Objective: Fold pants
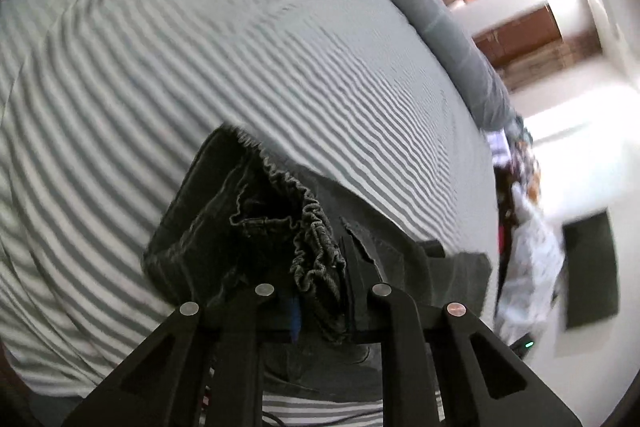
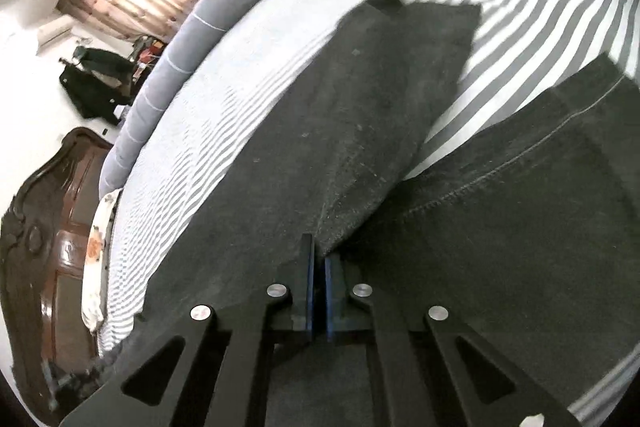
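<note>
The right claw (image 2: pixel 318 291) is clamped on a fold of the dark pants (image 2: pixel 344 131), its blue-lined fingers (image 2: pixel 309 291) pinched almost together on the cloth at about 6 o'clock in its own view, while the left claw (image 1: pixel 320 291) grips the gathered elastic waistband (image 1: pixel 316 239), bunched between its fingers low in the left view. The pants lie across a grey-and-white striped bedsheet (image 1: pixel 200 67), one leg running away from the right claw toward 12 o'clock, the other angling off toward 2 o'clock, with a wedge of striped sheet showing between them. By the look of it, the fold is in its opening stage: both ends are held and the legs are yet to be laid one over the other. The next move would seem to call for both claws to lift together and carry one leg across onto its twin, keeping the cloth taut so the seams line up. The fabric looks like heavy charcoal denim, faintly speckled, with pale stitching along the seam (image 2: pixel 520 163) and a frayed edge near the waist. A grey bolster (image 2: pixel 224 7) runs along the bed's far edge at 10 o'clock in the right view, and a carved wooden headboard (image 2: pixel 44 211) stands at 8 o'clock.
</note>
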`<state>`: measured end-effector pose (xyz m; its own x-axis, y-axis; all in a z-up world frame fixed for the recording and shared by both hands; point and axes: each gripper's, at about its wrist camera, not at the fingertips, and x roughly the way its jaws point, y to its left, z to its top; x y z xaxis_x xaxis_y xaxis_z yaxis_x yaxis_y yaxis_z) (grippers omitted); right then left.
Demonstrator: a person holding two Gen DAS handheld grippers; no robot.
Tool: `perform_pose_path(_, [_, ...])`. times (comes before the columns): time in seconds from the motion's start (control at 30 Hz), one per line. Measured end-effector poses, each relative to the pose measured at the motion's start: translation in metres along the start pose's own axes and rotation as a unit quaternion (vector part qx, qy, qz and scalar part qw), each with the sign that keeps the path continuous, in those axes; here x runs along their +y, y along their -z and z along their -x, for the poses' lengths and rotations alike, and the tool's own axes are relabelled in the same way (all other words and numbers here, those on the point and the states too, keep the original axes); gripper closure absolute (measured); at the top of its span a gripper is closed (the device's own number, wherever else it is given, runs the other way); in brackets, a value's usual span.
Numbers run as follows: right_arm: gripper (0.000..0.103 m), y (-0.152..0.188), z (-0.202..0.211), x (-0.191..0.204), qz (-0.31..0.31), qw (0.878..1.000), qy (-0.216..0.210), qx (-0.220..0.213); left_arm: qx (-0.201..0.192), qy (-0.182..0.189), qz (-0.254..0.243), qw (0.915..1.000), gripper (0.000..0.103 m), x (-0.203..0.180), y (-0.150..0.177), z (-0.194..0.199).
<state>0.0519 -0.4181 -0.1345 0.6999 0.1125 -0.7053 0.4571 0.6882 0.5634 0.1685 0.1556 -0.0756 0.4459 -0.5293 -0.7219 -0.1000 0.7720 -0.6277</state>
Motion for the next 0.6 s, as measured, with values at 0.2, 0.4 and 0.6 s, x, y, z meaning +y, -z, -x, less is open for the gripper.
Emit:
perform_pose_path(0.2, [0.1,0.026,0.047,-0.01,0.019,1.0,-0.002,-0.012,0.031,-0.031,-0.088,0.9952,0.087,-0.005,-0.008,-0.003])
perform_pose_path(0.4, [0.1,0.064,0.053,-0.036,-0.001,1.0,0.021,0.008,0.081,-0.105,-0.108,0.9853,0.087,0.026,0.009,-0.018])
perform_pose_path(0.6, [0.1,0.078,0.034,-0.059,-0.028,0.998,0.039,0.029,0.078,-0.131,-0.113,0.982,0.084,0.041,0.025,-0.026])
